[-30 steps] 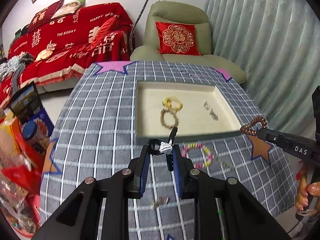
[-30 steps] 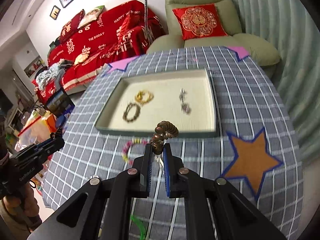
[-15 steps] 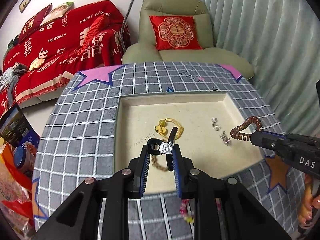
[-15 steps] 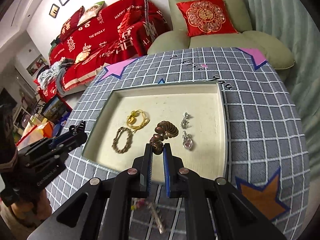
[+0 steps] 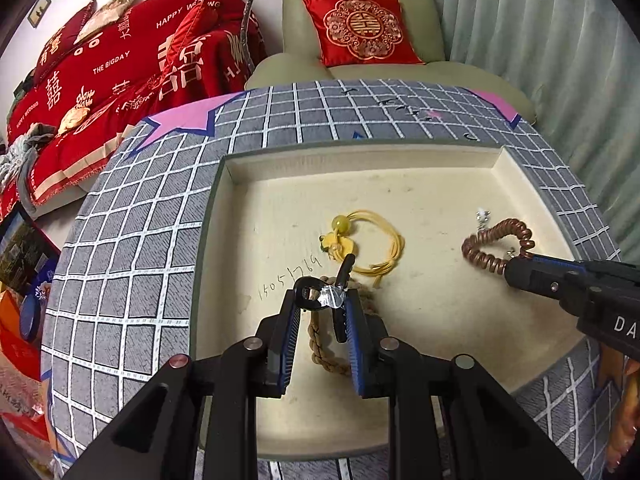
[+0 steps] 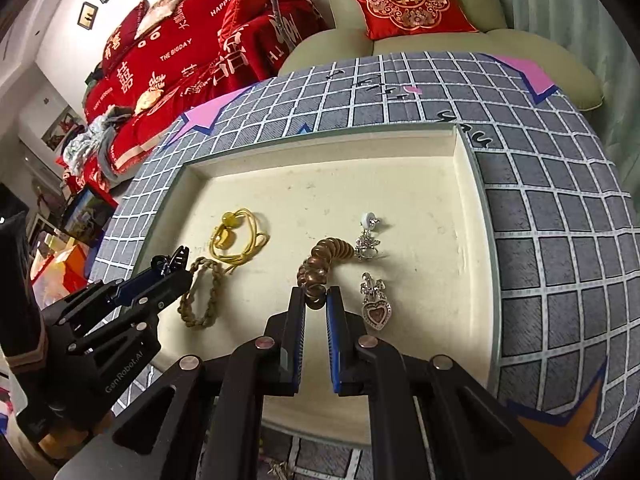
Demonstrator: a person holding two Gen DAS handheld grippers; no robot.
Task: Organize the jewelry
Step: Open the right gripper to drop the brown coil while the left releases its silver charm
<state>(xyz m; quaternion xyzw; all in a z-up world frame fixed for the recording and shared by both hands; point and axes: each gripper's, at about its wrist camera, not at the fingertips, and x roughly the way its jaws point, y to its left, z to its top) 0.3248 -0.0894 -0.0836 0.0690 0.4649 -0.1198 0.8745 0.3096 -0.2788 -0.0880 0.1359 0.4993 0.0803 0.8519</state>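
Right wrist view: my right gripper [image 6: 316, 300] pinches a coil [image 6: 320, 264] over the tray [image 6: 472, 184]; my left gripper [image 5: 320, 304] clamps a clip [image 5: 324, 296] there. Next, I judge, release both onto bare tray floor.

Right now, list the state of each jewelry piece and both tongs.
Left tongs: shut on a black hair clip.
Right tongs: shut on a copper coil band.
Yellow cord bracelet: lying loose in the tray.
Braided bracelet: lying in the tray.
Two silver pendants: lying in the tray.
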